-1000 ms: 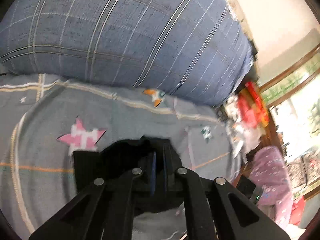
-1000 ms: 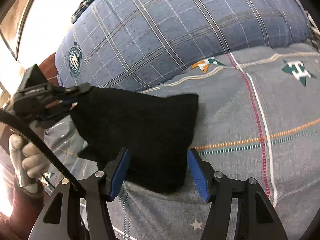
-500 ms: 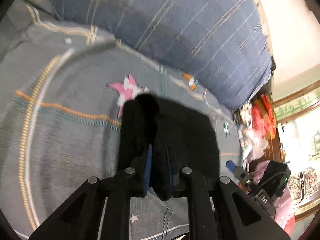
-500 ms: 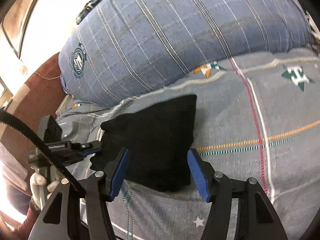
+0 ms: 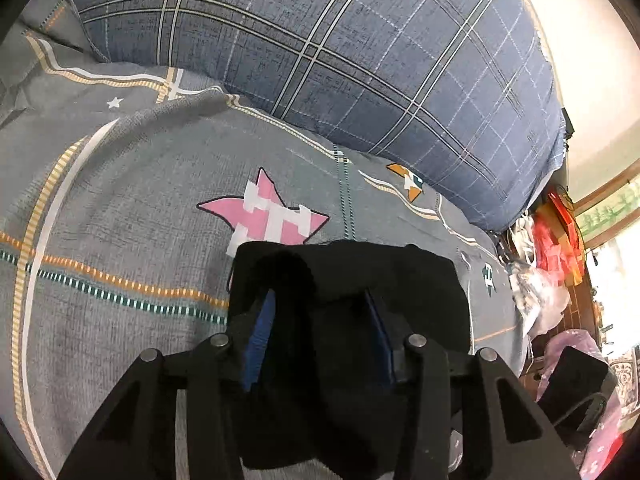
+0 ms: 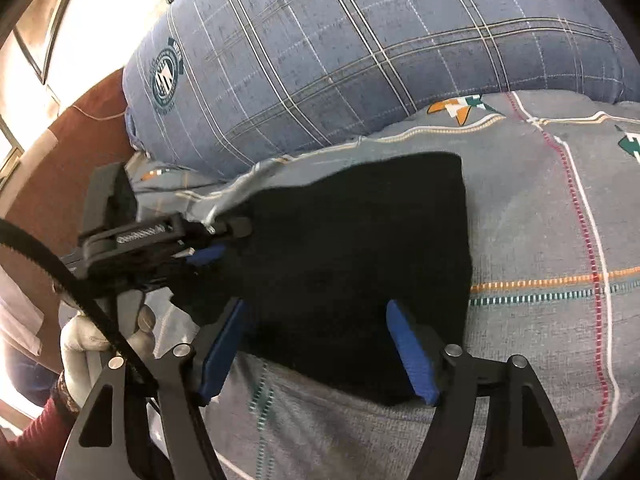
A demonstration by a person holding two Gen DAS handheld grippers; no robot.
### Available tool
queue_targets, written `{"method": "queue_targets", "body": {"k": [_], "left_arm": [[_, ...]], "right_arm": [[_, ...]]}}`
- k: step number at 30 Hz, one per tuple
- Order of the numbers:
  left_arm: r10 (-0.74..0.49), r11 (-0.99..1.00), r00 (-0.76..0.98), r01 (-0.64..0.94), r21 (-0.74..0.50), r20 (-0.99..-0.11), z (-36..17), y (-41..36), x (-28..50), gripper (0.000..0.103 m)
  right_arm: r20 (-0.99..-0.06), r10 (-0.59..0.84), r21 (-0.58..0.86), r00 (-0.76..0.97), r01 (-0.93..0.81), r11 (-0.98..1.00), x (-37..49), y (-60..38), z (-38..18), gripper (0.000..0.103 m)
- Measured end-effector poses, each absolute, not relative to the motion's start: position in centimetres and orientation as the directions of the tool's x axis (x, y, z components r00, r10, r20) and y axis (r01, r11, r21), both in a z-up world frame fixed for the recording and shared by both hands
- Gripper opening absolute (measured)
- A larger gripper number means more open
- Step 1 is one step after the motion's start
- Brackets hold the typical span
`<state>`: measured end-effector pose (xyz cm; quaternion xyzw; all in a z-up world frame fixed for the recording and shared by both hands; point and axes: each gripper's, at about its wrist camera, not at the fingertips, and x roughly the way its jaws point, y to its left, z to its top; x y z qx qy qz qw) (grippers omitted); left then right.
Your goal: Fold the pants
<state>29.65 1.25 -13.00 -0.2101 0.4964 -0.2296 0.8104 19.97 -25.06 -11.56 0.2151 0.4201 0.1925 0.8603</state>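
Grey patterned bedsheet [image 5: 120, 208] under plaid pillow [image 5: 360, 60].

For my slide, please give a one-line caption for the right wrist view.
Right gripper open over folded black pants on a grey bedsheet, left gripper alongside.

Folded black pants [image 6: 352, 256] flat on grey bedsheet [image 6: 532, 220]; right tongs [image 6: 316, 344] spread wide over near edge
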Motion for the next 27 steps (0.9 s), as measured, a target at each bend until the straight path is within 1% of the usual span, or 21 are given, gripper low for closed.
{"method": "queue_targets", "body": {"k": [3,6,7,9,10,11,14,16,18,19,21,24,27], "left_arm": [[-0.580,0.804,0.406,0.148,-0.576,-0.706,-12.0,2.0,29.1,0.044],[-0.534,0.832,0.460,0.140,-0.536,-0.709,-9.9,3.0,26.1,0.044],[-0.516,0.843,0.482,0.142,-0.519,-0.708,-9.1,3.1,24.7,0.045],[-0.483,0.861,0.529,0.141,-0.490,-0.698,-8.1,3.0,21.3,0.053],[-0.469,0.867,0.548,0.134,-0.480,-0.693,-7.8,3.1,19.4,0.060],[-0.457,0.870,0.561,0.121,-0.478,-0.690,-7.8,3.1,17.7,0.062],[-0.416,0.883,0.574,0.072,-0.463,-0.705,-8.6,3.3,13.5,0.062],[-0.359,0.906,0.595,0.035,-0.423,-0.719,-9.3,3.9,10.8,0.062],[-0.283,0.939,0.621,0.024,-0.344,-0.731,-9.4,3.8,8.7,0.062],[-0.263,0.947,0.628,0.024,-0.320,-0.733,-9.3,3.7,8.3,0.062],[-0.226,0.960,0.657,0.027,-0.277,-0.719,-8.3,3.7,6.8,0.062],[-0.217,0.963,0.704,0.044,-0.264,-0.676,-6.4,3.9,4.8,0.062],[-0.209,0.965,0.741,0.051,-0.258,-0.638,-4.9,4.5,3.1,0.066]], "right_arm": [[-0.628,0.505,0.518,0.592,-0.166,0.839,19.5,-25.2,-10.9,0.078],[-0.579,0.485,0.545,0.656,-0.131,0.828,17.6,-26.7,-9.1,0.079],[-0.569,0.480,0.545,0.668,-0.131,0.828,16.9,-27.1,-8.6,0.079],[-0.554,0.440,0.529,0.707,-0.109,0.841,14.9,-27.8,-7.9,0.079],[-0.556,0.414,0.518,0.720,-0.089,0.851,13.8,-28.0,-7.9,0.080],[-0.565,0.380,0.500,0.732,-0.063,0.864,12.5,-28.1,-8.2,0.080],[-0.601,0.309,0.436,0.737,-0.022,0.900,9.4,-27.5,-9.4,0.080],[-0.625,0.276,0.402,0.731,-0.001,0.915,7.6,-26.6,-10.4,0.080],[-0.652,0.275,0.384,0.706,-0.005,0.923,6.7,-25.7,-11.1,0.080],[-0.673,0.284,0.372,0.683,-0.020,0.928,6.3,-24.9,-11.5,0.080],[-0.685,0.306,0.367,0.661,-0.050,0.929,5.7,-23.7,-11.7,0.080],[-0.681,0.324,0.347,0.657,-0.100,0.932,4.8,-22.1,-11.2,0.080],[-0.675,0.339,0.318,0.655,-0.155,0.935,3.9,-20.3,-10.4,0.081]]}}
